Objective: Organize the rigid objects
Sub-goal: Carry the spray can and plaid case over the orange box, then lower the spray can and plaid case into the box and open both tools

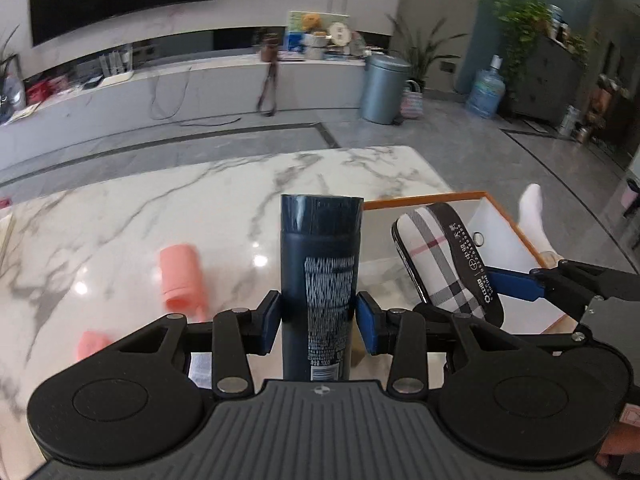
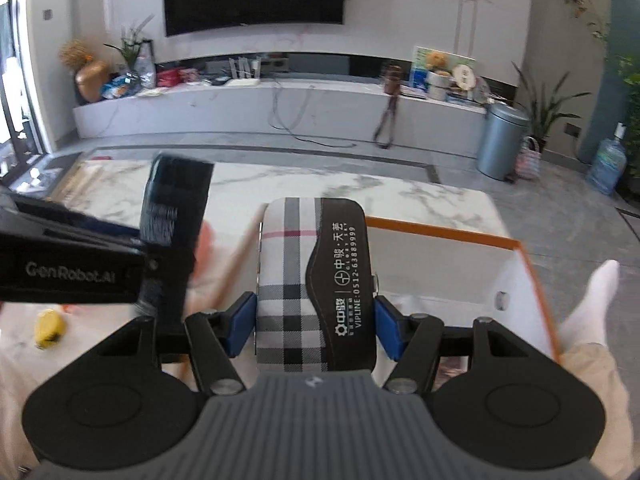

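My left gripper [image 1: 318,322] is shut on a dark navy bottle [image 1: 320,272] with white print, held above the marble table [image 1: 160,208]. The bottle also shows blurred in the right wrist view [image 2: 172,220]. My right gripper [image 2: 316,322] is shut on a plaid case [image 2: 312,280] with a black band and white lettering, held over a white box with an orange rim [image 2: 440,236]. The case [image 1: 444,252] and the right gripper [image 1: 516,282] also show in the left wrist view, over the same box [image 1: 504,216].
Two pink objects [image 1: 182,276] [image 1: 92,344] lie on the table at the left. A yellow object [image 2: 50,328] lies at the lower left in the right wrist view. A white-socked foot [image 2: 592,304] is beside the box. A grey bin [image 1: 382,88] stands on the floor beyond.
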A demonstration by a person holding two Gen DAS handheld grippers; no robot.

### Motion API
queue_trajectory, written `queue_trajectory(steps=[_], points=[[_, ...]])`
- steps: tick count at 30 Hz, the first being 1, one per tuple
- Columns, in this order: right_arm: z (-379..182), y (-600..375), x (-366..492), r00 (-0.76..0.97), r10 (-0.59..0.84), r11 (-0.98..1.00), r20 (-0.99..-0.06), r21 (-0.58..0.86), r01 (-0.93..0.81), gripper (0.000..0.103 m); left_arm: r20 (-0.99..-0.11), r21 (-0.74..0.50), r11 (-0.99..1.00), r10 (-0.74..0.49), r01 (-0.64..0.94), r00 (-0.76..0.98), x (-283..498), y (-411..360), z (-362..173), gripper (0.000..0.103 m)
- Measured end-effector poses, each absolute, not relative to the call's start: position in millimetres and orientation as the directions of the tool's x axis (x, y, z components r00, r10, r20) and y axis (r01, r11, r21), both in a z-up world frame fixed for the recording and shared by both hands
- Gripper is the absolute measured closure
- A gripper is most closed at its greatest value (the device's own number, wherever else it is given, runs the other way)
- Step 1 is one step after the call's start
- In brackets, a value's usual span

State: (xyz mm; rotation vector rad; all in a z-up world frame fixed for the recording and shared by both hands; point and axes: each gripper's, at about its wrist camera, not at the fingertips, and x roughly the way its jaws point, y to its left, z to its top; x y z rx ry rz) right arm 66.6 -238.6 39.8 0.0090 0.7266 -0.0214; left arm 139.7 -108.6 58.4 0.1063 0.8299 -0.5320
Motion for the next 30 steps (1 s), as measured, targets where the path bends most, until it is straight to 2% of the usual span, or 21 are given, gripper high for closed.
queue_trajectory(steps=[3, 7, 19, 30], points=[[30, -260, 72, 0.724, -0.042, 0.998, -0.688, -0.003, 0.056, 0.041, -0.735, -0.208, 0.837, -0.475, 0.506, 0.483, 150, -124, 54, 0.057], [14, -280, 83, 0.691, -0.044, 0.997, -0.721, 0.015, 0.079, 0.041, -0.746, -0.149, 0.828, -0.452, 0.54, 0.488, 156, -149, 45, 0.057], [-27, -303, 110, 0.623, 0.02, 0.993, -0.782, 0.088, 0.079, 0.041, -0.812, -0.178, 0.822, -0.433, 0.541, 0.39, 192, -186, 2, 0.058], [-41, -302, 117, 0.614, -0.004, 0.995, -0.789, 0.056, 0.079, 0.04, -0.842, -0.18, 0.828, -0.409, 0.531, 0.353, 199, -196, -20, 0.058]])
